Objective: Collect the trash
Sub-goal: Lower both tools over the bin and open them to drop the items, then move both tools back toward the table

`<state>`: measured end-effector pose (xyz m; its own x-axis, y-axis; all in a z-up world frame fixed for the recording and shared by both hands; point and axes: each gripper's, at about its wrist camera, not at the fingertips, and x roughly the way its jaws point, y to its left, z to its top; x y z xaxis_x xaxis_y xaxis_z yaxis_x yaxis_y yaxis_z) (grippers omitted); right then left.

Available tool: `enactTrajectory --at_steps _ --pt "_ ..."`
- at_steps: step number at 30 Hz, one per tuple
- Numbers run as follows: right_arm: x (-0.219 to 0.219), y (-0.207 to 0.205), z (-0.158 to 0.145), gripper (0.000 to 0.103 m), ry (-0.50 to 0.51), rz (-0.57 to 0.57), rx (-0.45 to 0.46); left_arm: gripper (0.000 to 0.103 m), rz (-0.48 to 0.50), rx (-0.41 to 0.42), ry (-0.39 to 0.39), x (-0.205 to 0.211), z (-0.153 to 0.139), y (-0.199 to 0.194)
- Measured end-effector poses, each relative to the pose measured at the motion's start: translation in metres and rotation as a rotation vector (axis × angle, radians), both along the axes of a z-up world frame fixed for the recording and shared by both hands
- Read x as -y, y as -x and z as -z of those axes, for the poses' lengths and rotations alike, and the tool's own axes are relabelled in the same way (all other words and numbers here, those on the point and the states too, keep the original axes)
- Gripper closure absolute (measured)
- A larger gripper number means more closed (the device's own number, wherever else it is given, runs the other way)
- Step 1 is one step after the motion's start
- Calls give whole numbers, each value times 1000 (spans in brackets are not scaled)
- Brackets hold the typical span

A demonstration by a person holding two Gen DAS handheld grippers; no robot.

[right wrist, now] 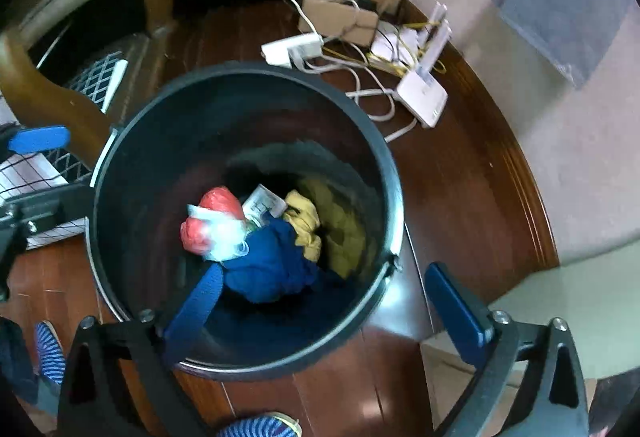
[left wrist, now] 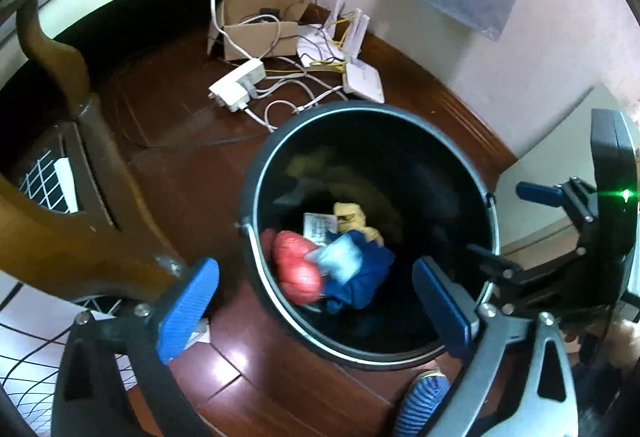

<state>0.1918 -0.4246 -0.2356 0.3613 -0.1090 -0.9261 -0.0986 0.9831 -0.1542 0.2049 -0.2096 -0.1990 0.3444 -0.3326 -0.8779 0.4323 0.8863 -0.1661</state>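
While both my left gripper (left wrist: pixel 316 305) and right gripper (right wrist: pixel 332 309) hang spread and empty, the round black bin (left wrist: pixel 476 173) gapes upward, red crumpled bag (right wrist: pixel 214 215) at its nine o'clock; only the right view shows the bag's white knot

A lived-in room of a home. The floor (left wrist: pixel 168 173) is dark reddish wood plank with a matching wooden skirting board (right wrist: pixel 516 173) under plain pale walls (right wrist: pixel 580 165). A carved wooden furniture leg (left wrist: pixel 52 61) curves down at the left. On the floor by the wall lie a white power strip (left wrist: pixel 238 83), tangled cables (left wrist: pixel 288 101), white routers (right wrist: pixel 422 97) and an open cardboard box (left wrist: pixel 256 17). A black waste bin (right wrist: pixel 132 141) holds crumpled household rubbish.
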Motion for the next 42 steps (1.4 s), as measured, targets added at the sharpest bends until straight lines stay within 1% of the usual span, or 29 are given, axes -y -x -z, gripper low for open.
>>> enactTrajectory --at_steps 3,6,15,24,29,36,42 --pt "5 3 0 0 -10 18 -5 3 -6 24 -16 -3 -1 3" --pt "7 5 -7 0 -16 28 9 3 -10 36 -12 -5 -6 6" --pt "9 12 -32 0 -47 58 63 3 -24 85 -10 -16 -27 10" --pt "6 21 -51 0 -69 81 110 3 -28 123 -16 -22 -44 25" --pt "3 28 -63 0 -70 79 137 3 -34 151 -7 -27 -58 35" --pt "-2 38 -89 0 -82 86 197 3 -44 208 4 -38 -81 53" --pt "-16 48 -114 0 -74 57 244 3 -62 250 27 -55 -102 66"
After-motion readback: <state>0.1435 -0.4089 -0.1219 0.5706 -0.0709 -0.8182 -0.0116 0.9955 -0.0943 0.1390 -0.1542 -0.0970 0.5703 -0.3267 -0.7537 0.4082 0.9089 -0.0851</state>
